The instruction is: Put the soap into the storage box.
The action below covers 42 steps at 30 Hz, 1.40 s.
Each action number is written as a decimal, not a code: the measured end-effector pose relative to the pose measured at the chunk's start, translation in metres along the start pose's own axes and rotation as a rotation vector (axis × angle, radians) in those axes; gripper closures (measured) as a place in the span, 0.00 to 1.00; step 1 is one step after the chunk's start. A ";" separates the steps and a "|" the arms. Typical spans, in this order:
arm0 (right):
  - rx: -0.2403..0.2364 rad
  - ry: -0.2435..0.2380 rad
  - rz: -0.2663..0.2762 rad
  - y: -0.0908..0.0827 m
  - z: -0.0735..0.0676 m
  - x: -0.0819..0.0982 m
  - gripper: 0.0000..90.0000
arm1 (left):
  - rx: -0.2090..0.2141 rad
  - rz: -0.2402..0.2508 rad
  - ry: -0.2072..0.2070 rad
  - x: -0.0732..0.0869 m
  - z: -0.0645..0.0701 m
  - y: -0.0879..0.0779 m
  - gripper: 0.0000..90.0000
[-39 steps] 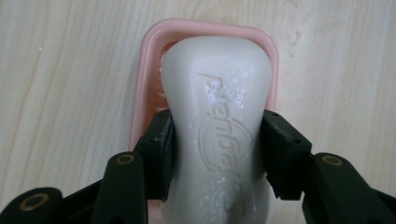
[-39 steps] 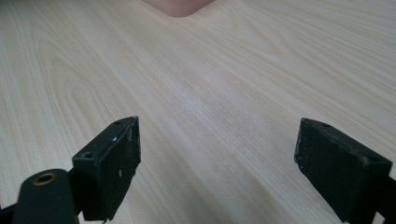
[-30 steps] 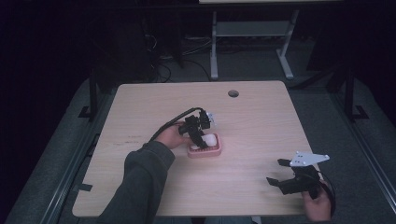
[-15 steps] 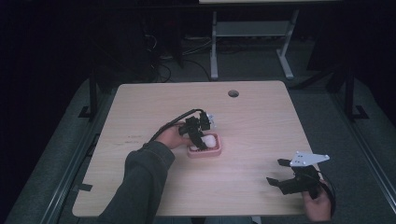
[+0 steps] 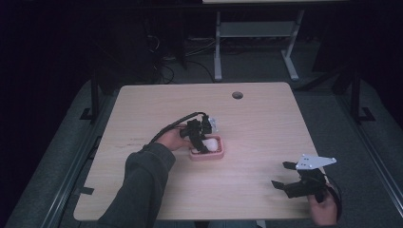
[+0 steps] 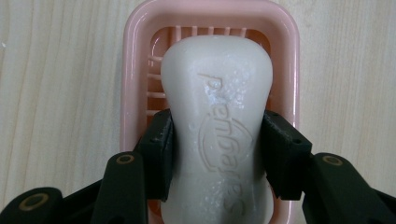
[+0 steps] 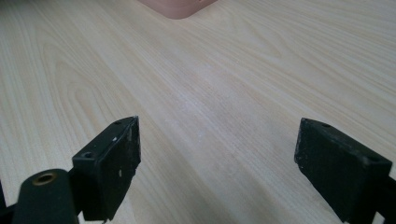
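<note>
A white bar of soap (image 6: 217, 126) with embossed lettering lies over a pink slatted soap dish (image 6: 135, 60) on the wooden table. My left gripper (image 6: 217, 149) points down at it, both jaws pressed against the soap's sides, shut on it. In the high view the soap (image 5: 211, 143) and the dish (image 5: 207, 155) sit near the table's middle, under the left gripper (image 5: 200, 142). My right gripper (image 5: 286, 175) rests open near the table's front right corner, jaws wide apart over bare wood (image 7: 215, 135).
The wooden table (image 5: 266, 123) has a round cable hole (image 5: 237, 95) at its far side. A corner of the pink dish (image 7: 180, 7) shows at the top of the right gripper view. Beyond the table stand a grey desk frame (image 5: 252, 33) and cables on a dark floor.
</note>
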State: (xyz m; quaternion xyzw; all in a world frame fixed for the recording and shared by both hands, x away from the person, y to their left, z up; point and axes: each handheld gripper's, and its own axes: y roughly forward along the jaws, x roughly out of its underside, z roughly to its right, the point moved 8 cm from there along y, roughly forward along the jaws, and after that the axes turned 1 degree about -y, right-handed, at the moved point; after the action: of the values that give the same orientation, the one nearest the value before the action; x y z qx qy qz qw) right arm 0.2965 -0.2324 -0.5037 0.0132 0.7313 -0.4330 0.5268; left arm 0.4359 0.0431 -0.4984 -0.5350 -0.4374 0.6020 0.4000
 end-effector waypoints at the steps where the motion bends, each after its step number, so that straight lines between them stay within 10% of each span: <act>1: 0.000 0.000 0.000 0.000 0.000 0.000 0.16 | 0.003 0.001 0.001 0.001 0.000 0.000 0.55; 42: 0.006 0.008 -0.008 0.001 -0.001 -0.001 0.16 | -0.034 0.063 -0.052 0.010 0.017 -0.039 0.39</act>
State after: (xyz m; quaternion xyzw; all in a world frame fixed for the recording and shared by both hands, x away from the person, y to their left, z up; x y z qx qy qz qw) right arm 0.2969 -0.2312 -0.5036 0.0135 0.7323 -0.4372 0.5219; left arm 0.4186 0.0624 -0.4638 -0.5393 -0.4408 0.6205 0.3604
